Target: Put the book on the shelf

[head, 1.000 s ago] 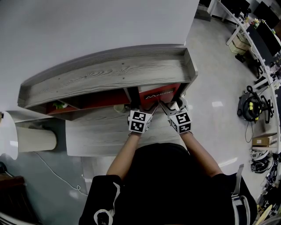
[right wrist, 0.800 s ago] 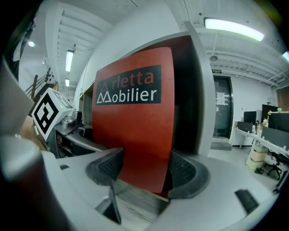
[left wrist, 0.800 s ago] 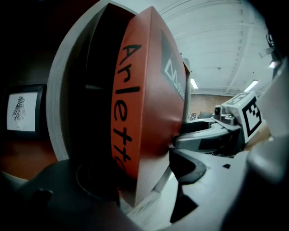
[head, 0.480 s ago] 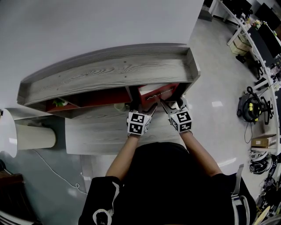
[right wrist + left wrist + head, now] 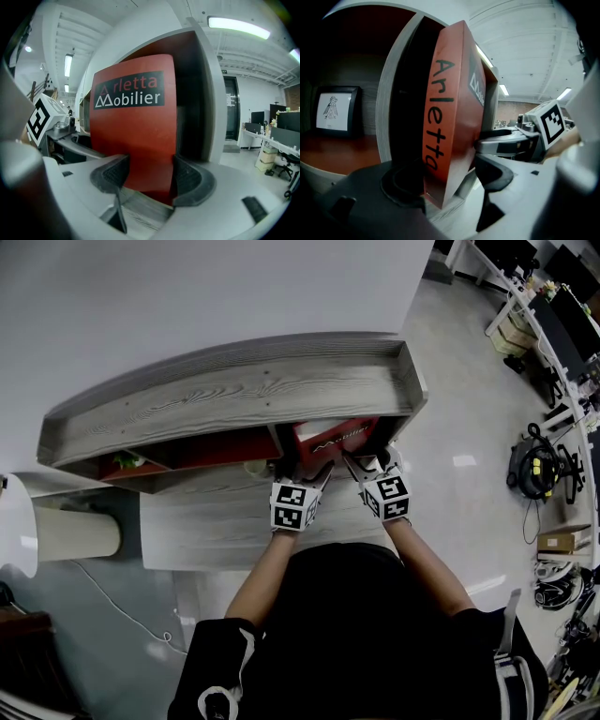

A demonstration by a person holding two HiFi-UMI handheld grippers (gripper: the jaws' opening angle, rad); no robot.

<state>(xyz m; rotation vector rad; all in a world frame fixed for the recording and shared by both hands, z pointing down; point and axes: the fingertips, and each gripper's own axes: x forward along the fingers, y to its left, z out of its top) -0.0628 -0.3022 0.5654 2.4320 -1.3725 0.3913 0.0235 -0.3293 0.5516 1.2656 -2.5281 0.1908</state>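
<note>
Two grippers: left gripper (image 5: 309,471) and right gripper (image 5: 362,465) meet at the centre of the head view, both at the book (image 5: 333,436).
Book place: upright in the end compartment of the shelf (image 5: 234,395), centre right of the frame, its lower corner on the grey board (image 5: 140,211).
Left jaws: they pinch the lower corner, one pad on the spine side, one on the cover.
Right jaws: spread, with the cover showing between the pads and nothing gripped.
Step, as I judge: setting the book straight and deep.
Advice to myself: push slowly with the right, hold the book parallel to the divider (image 5: 389,103), and loosen the left only when the book stands alone.
</note>
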